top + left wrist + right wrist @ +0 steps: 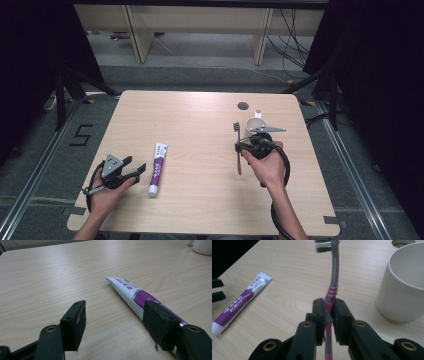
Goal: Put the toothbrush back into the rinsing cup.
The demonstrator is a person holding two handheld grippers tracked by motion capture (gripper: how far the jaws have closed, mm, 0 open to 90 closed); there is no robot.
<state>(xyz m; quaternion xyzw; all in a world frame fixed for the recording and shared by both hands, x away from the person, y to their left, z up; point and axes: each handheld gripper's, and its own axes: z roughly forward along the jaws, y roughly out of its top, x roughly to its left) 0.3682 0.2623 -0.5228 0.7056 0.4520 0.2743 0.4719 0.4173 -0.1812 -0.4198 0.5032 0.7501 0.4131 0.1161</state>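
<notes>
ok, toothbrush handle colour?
Grey toothbrush handle with pink grip section; clearest in the right gripper view.

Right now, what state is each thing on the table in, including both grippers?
Toothbrush: clamped in the right gripper, bristle end away from it.
Toothpaste tube: lying flat, cap on.
Cup: upright, nothing visible inside.
Left gripper: open, beside the tube.
Right gripper: shut on the toothbrush.

Grey-and-pink toothbrush (333, 282) — clamped mid-handle, bristles pointing away — above table.

Black hand-held gripper (329, 315), brass-ringed screw holes
</notes>
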